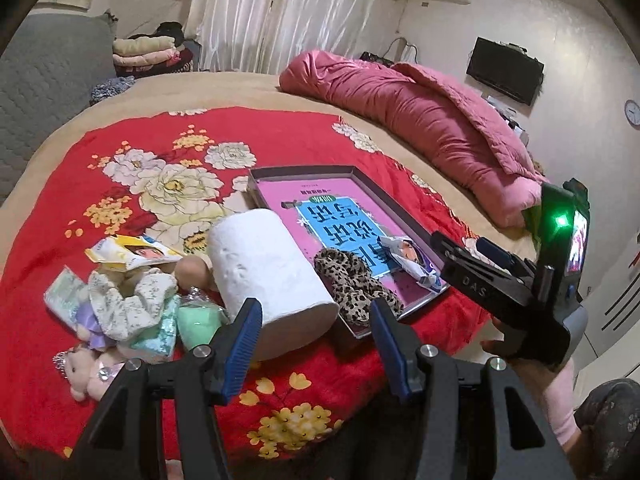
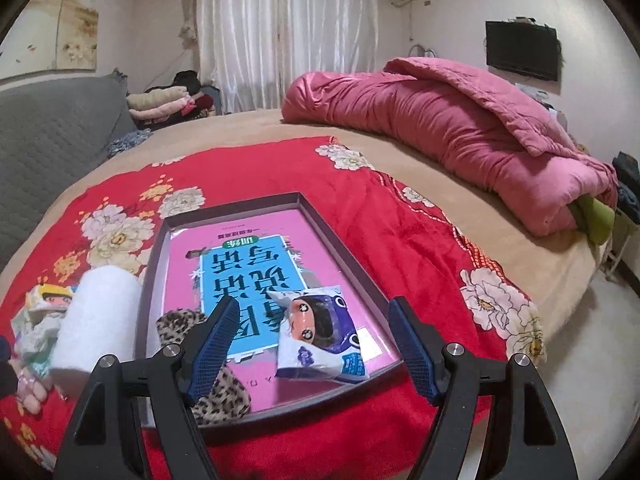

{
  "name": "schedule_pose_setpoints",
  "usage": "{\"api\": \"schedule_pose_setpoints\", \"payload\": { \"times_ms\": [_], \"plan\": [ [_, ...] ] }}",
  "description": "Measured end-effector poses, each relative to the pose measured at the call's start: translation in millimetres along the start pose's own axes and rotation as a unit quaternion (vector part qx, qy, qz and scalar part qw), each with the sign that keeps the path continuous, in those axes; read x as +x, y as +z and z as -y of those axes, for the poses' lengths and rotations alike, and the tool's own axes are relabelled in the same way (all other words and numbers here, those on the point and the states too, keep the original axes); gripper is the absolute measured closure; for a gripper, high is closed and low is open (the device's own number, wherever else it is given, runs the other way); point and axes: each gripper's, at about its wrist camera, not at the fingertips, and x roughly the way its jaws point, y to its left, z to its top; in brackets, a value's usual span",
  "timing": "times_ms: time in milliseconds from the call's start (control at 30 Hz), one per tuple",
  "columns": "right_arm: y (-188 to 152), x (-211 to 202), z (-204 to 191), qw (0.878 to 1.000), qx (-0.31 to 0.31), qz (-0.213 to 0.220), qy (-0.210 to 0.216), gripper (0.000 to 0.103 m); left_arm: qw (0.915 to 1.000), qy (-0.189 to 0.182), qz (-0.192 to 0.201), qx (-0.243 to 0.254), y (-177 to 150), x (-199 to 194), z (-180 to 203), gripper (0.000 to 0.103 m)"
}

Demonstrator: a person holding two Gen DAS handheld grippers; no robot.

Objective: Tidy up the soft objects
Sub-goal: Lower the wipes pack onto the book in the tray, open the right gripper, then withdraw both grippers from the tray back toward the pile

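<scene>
Left of tray: toilet roll (image 1: 268, 276) lain beside soft-toy heap (image 1: 120, 312)
Tray (image 2: 344, 236): leopard scrunchie (image 1: 356, 284), tissue pack (image 2: 320, 336) held inside
Left gripper (image 1: 316, 336): jaws spread, nothing gripped
Right gripper (image 2: 316, 344): jaws spread above tray, nothing gripped

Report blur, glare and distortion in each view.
Left wrist: fisheye bows the bed edge, corners vignetted black; green light on the right gripper flares; curtain washed out. Right wrist: same bowing; paper roll and leopard scrunchie smeared soft; packet fairly sharp.
</scene>
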Motion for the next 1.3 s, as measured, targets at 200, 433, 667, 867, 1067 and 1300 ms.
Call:
{"api": "schedule_pose_setpoints", "payload": {
  "times_ms": [200,433,667,867,1067,1300],
  "plan": [
    [8.3,-32.2,-29.3,0.999,-0.021,0.021,0.041,0.025,0.9998,0.009,0.018,-0.003,0.3,-17.0,-9.2,0.048],
    [16.2,-68.0,-79.9,0.992,-0.060,0.044,0.105,0.025,0.9991,0.024,0.029,-0.020,-5.4,-35.8,-26.6,0.048],
    [12.5,-89.3,-111.7,0.987,-0.097,0.055,0.117,0.025,0.9972,0.041,0.042,-0.045,-12.1,-54.2,-50.9,0.048],
    [7.3,-100.3,-128.8,0.981,-0.120,0.050,0.143,0.025,0.9940,0.068,0.055,-0.065,-12.8,-64.0,-77.6,0.048],
    [-3.1,-104.3,-153.6,0.971,-0.165,0.043,0.165,0.025,0.9914,0.079,0.055,-0.089,-15.2,-65.6,-103.8,0.048],
    [-18.6,-97.7,-177.0,0.961,-0.198,0.024,0.191,0.025,0.9879,0.084,0.047,-0.122,-15.9,-55.4,-138.3,0.048]
  ]
}}
